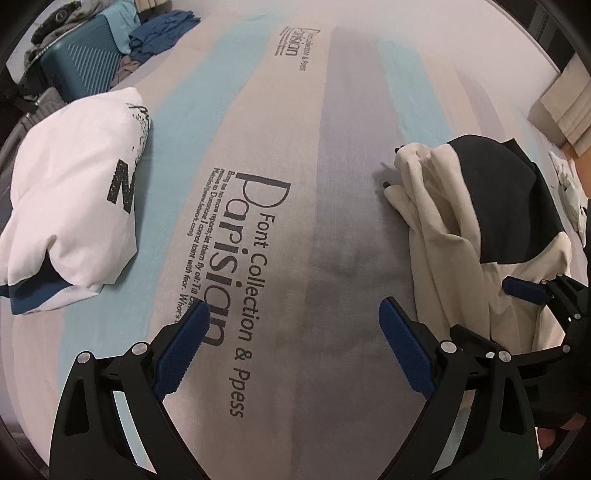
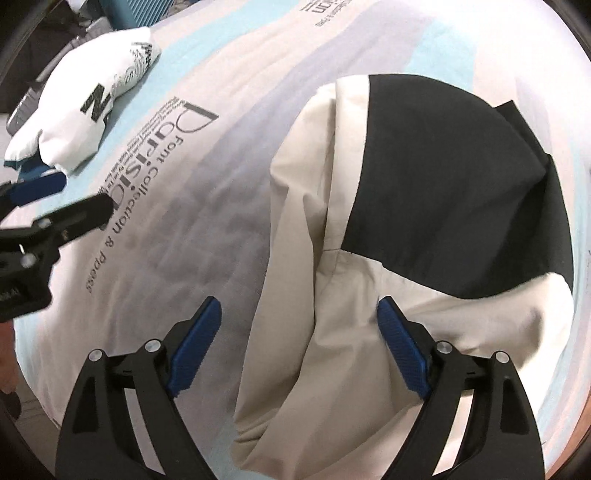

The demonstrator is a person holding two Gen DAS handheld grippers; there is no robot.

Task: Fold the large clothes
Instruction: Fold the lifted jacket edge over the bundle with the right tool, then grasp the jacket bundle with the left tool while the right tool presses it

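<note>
A cream and black garment [image 2: 325, 295] lies crumpled on the bed; in the left wrist view it [image 1: 461, 221] is at the right. My right gripper [image 2: 299, 328] is open and hovers over the garment's cream part, holding nothing; it also shows at the right edge of the left wrist view [image 1: 535, 291]. My left gripper [image 1: 293, 328] is open and empty above the striped bed sheet [image 1: 295, 184], left of the garment; it also shows at the left of the right wrist view [image 2: 55, 199].
A folded white garment with black print [image 1: 74, 206] lies on the bed's left side, also in the right wrist view [image 2: 88, 107]. A teal suitcase [image 1: 81, 66] and a pile of clothes [image 1: 159, 33] stand beyond the far left corner. A wooden piece [image 1: 565, 103] is at the right.
</note>
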